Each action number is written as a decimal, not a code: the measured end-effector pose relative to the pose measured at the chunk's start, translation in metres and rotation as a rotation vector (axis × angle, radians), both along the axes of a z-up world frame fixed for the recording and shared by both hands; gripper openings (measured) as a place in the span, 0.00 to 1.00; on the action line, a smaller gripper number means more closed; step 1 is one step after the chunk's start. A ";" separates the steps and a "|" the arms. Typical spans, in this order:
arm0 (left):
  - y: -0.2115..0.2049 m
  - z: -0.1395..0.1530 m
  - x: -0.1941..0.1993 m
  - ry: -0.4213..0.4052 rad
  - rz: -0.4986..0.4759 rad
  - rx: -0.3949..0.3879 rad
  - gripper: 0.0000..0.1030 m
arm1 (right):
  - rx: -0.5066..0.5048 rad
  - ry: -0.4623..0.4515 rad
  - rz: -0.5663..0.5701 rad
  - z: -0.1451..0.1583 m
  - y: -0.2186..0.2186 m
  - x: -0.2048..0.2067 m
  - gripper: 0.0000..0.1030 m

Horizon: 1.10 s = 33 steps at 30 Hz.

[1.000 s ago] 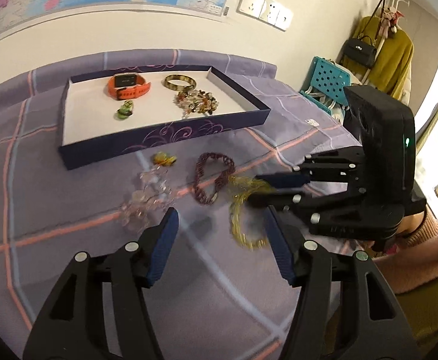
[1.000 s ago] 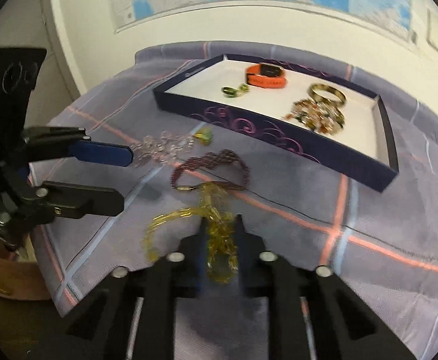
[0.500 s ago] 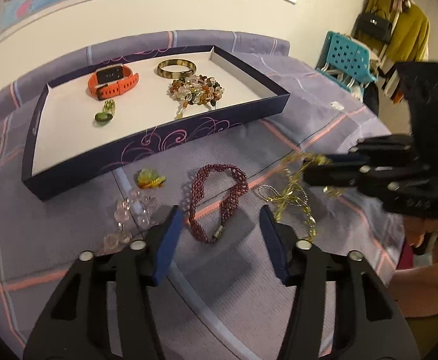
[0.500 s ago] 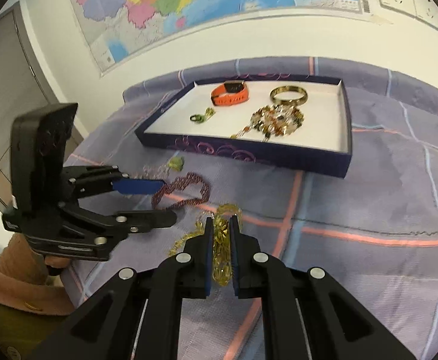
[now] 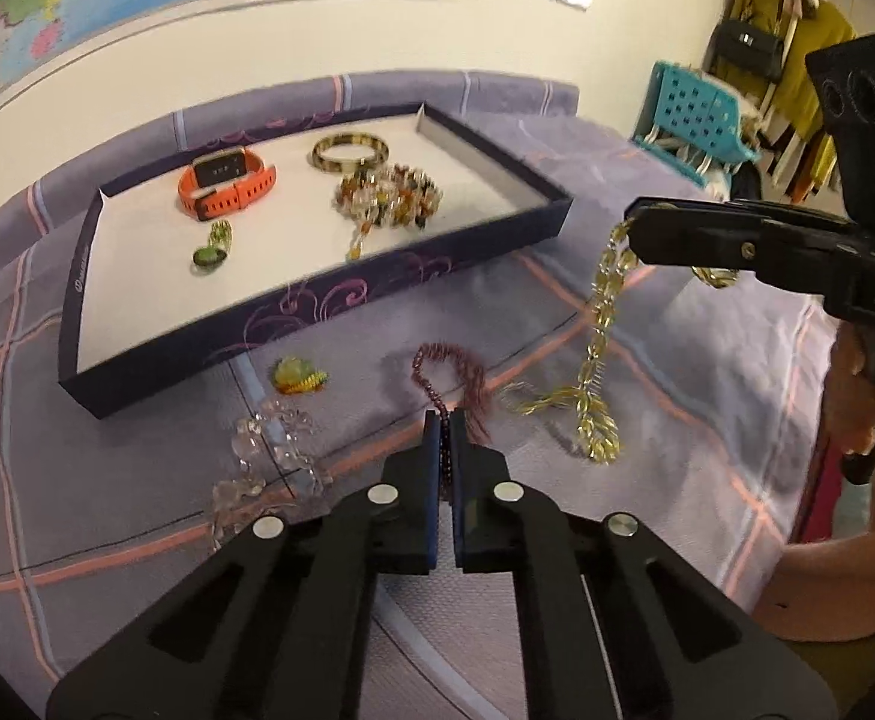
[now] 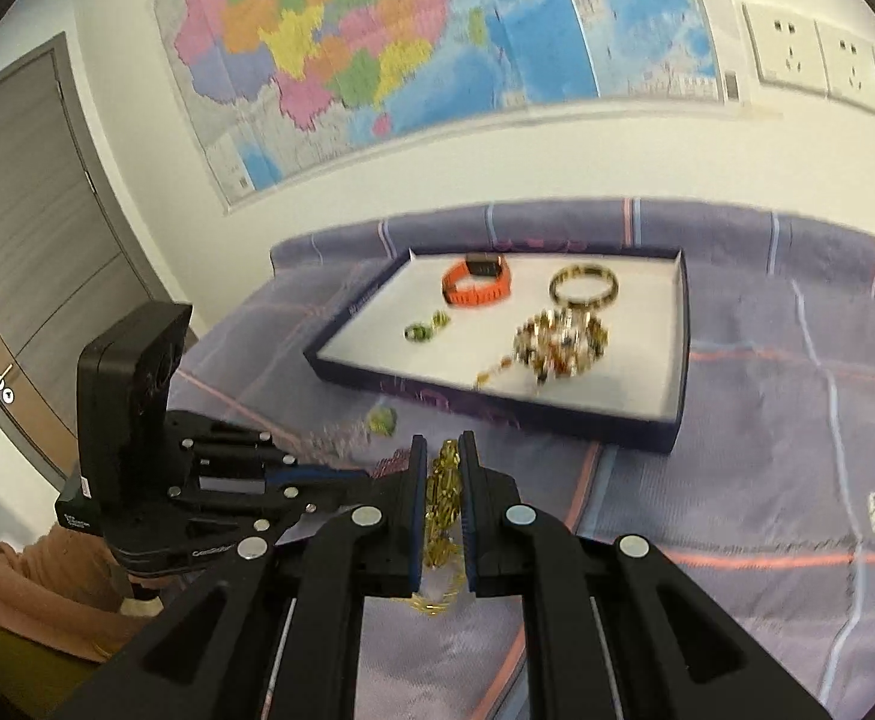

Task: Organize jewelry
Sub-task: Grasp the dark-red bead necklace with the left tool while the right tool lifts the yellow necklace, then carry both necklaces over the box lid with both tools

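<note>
A purple plaid cloth (image 5: 137, 480) covers the table under a wall map (image 6: 407, 48), and nearest the camera the left gripper (image 5: 445, 420) has just pinched its jaws together on one end of the maroon beaded bracelet (image 5: 461, 372), which trails onto the cloth. Just beyond, the right gripper (image 6: 442, 450) clamps the gold chain (image 5: 599, 324) — lifted, its lower end touching the cloth. Farther back sits the dark tray (image 5: 317, 306), holding an orange watch (image 5: 224, 186), a bangle (image 5: 350, 150) and a mixed bead cluster (image 5: 389, 198).
</note>
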<state>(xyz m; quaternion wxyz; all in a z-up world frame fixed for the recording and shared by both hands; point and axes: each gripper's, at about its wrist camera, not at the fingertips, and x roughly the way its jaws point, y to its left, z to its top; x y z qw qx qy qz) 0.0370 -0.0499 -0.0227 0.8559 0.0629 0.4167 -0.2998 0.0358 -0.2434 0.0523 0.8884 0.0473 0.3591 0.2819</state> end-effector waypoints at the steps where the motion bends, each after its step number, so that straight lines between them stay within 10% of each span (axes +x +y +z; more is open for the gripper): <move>1: 0.002 0.003 -0.001 -0.003 -0.001 -0.014 0.03 | 0.005 -0.010 0.001 0.004 -0.001 0.001 0.08; 33: 0.042 0.076 0.015 -0.146 0.065 -0.134 0.03 | 0.047 -0.205 0.010 0.085 0.001 0.026 0.04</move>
